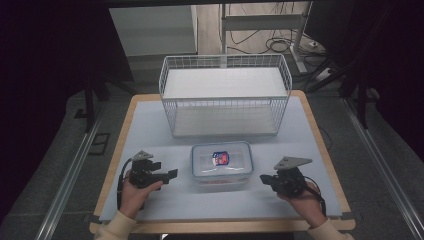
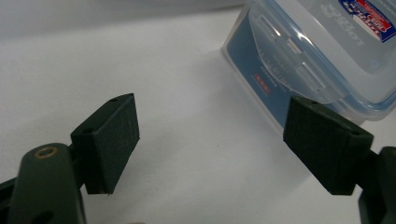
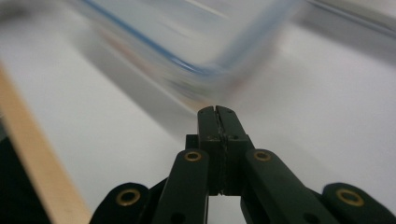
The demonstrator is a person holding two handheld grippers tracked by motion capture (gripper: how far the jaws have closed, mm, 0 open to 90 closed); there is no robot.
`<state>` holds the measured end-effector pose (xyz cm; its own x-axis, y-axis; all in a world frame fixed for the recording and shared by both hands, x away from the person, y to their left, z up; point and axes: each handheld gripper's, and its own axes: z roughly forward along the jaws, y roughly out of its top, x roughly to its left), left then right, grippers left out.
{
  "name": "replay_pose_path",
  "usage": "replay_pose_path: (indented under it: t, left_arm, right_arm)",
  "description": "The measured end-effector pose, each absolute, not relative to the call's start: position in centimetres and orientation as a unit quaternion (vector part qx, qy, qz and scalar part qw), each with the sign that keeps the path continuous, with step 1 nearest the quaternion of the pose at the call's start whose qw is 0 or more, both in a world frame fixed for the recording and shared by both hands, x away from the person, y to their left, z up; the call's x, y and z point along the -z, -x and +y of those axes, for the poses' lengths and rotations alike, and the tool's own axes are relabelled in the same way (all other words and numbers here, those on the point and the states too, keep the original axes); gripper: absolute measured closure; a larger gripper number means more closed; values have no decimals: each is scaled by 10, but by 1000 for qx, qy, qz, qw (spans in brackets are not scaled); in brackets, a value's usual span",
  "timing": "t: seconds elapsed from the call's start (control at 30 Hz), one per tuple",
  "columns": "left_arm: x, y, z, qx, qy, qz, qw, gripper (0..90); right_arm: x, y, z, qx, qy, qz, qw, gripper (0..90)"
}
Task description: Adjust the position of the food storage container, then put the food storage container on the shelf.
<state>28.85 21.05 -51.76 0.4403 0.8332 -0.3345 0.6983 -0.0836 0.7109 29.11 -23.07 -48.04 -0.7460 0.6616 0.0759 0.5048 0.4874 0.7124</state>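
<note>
A clear box (image 1: 222, 164) sits between two tools on the tabletop (image 1: 150, 125).
The left tool (image 1: 170, 175) is wide open and empty; the right tool (image 1: 263, 178) is closed tight, holding nothing.

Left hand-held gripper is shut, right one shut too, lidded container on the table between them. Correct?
Not quite: the left hand-held gripper is open, its jaws wide apart in the left gripper view. The right hand-held gripper is shut, and the lidded container sits between them.

Dim, dark-edged high view with the table (image 1: 150, 125) lit; the right gripper view's container (image 3: 187, 42) is motion-blurred.
</note>
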Motion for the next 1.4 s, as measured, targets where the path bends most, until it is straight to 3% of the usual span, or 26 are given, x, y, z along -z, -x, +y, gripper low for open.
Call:
replay_pose_path:
  t: [0.17,0.4,0.57,0.8,1.13,1.2,1.4]
  left_arm:
    - [513,-287,207,-84,-732,517,435,182]
    - [512,-285,207,-83,-732,517,435,182]
    - [512,-285,207,-81,-731,517,438,182]
    - [506,-282,205,-88,-721,516,454,178]
    - [502,-284,196,-93,-713,526,453,150]
    - [499,-287,194,-85,-712,527,457,144]
    - [499,-294,183,-43,-705,531,468,136]
  right_arm:
    - [491,-308,-258,-365,-393,837,111,898]
    - [494,-317,-266,-367,-403,832,105,897]
    - [494,-321,-267,-377,-403,828,99,808]
    - [491,-330,-265,-398,-411,816,87,480]
    - [471,-352,-251,-448,-403,795,72,351]
    - [468,-356,-243,-455,-401,793,53,338]
    - [468,-356,-232,-446,-391,804,50,318]
